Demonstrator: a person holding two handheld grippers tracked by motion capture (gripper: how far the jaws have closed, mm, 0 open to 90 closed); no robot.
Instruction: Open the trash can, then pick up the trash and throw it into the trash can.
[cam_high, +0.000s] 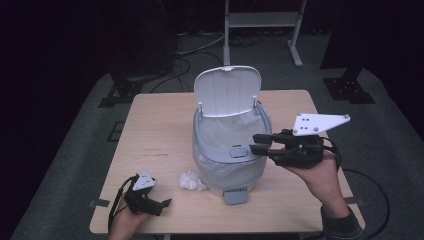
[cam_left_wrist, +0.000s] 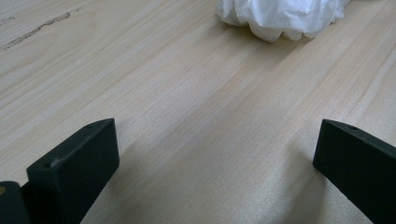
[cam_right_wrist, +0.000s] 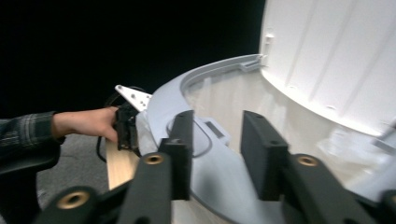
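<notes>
A grey pedal bin (cam_high: 210, 150) stands mid-table with its white lid (cam_high: 227, 90) raised and a clear liner bag (cam_high: 225, 131) inside. A crumpled white tissue (cam_high: 191, 181) lies on the table by the bin's left foot. My right gripper (cam_high: 257, 142) hovers at the bin's right rim and points across the opening, jaws open with nothing between them. The right gripper view has those jaws (cam_right_wrist: 219, 121) over the grey rim (cam_right_wrist: 163, 100), beside the lid (cam_right_wrist: 336, 56). My left gripper (cam_high: 165, 204) rests low near the front left edge, open, with the tissue (cam_left_wrist: 280, 16) ahead of its jaws (cam_left_wrist: 217, 149).
The wooden table (cam_high: 160, 125) has bare room on the left and behind the bin. The bin's foot pedal (cam_high: 235, 196) sticks out toward the front edge. A white metal frame (cam_high: 262, 20) and dark stands sit on the floor beyond the table.
</notes>
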